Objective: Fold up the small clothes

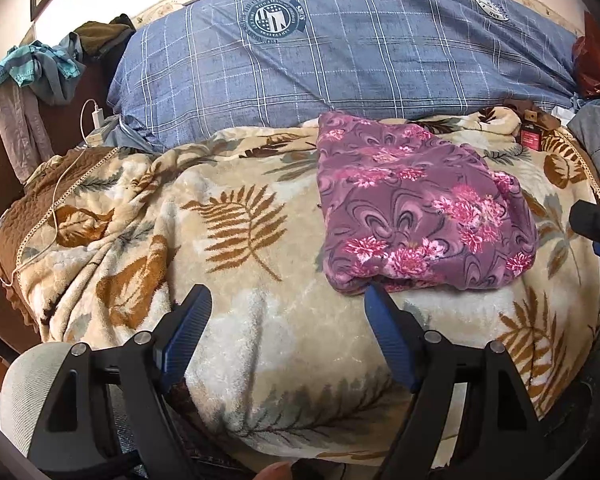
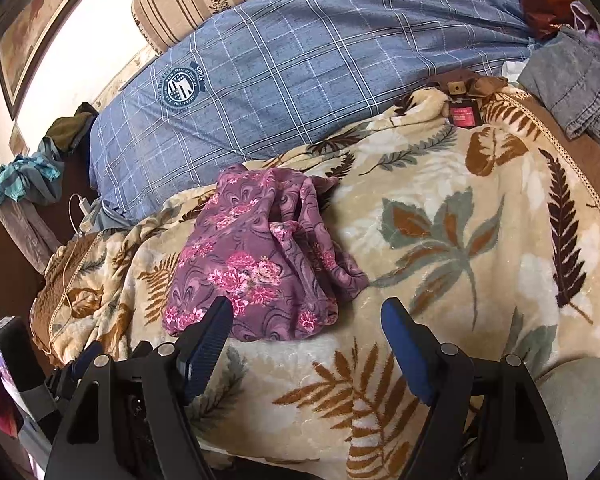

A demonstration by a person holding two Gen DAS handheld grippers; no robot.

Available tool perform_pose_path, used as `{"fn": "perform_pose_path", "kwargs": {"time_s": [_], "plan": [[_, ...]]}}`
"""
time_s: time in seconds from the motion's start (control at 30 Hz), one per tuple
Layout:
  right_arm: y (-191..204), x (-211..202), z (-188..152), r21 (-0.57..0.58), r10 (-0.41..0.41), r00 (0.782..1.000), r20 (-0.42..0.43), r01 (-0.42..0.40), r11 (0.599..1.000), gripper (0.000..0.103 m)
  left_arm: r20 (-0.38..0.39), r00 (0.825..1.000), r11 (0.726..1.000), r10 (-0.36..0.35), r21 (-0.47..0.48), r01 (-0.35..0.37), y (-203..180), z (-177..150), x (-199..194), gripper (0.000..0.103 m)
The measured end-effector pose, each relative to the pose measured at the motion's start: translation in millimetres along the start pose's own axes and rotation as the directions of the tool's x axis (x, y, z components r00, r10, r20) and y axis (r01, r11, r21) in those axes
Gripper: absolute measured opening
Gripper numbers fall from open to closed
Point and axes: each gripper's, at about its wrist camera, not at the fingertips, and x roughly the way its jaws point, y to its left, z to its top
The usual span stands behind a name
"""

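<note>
From the left wrist, the left gripper [image 1: 286, 292] hangs over a leaf-patterned blanket [image 1: 236, 240] on a bed, its jaws standing wide apart with nothing between them. The purple floral garment [image 1: 416, 204], already bundled into a rough folded shape, lies ahead and to the right; its near edge sits just beside the gripper's right finger, and its long axis runs away from the camera toward a blue checked pillow [image 1: 340, 56]. A white charger cable [image 1: 66, 168] trails along the blanket's left edge, well clear. The tip of the right gripper [image 1: 596, 224] shows at the far right.

From the right wrist, the right gripper [image 2: 308, 312] is likewise spread wide and empty above the blanket [image 2: 440, 240]. Here the garment [image 2: 256, 256] lies ahead and to the left, its near hem just beyond the left finger. Both grippers look about equally near. A small red box [image 2: 465, 114] and grey clothes [image 2: 572, 84] rest far back; nothing blocks the approach.
</note>
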Motion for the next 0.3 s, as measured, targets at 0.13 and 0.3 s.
{"fn": "perform_pose_path", "kwargs": {"time_s": [0.13,0.3], "plan": [[2.2,3.2,3.3,-0.011,0.013,1.0,-0.005,-0.013,1.0,0.078,-0.012,1.0,1.0,-0.009,0.012,0.009,-3.5,-1.8,2.7,0.079],[-6.8,0.2,3.3,0.026,0.028,0.999,0.017,-0.029,0.999,0.078,-0.022,0.999,0.999,-0.033,0.008,0.033,-3.4,-2.7,5.1,0.079]]}}
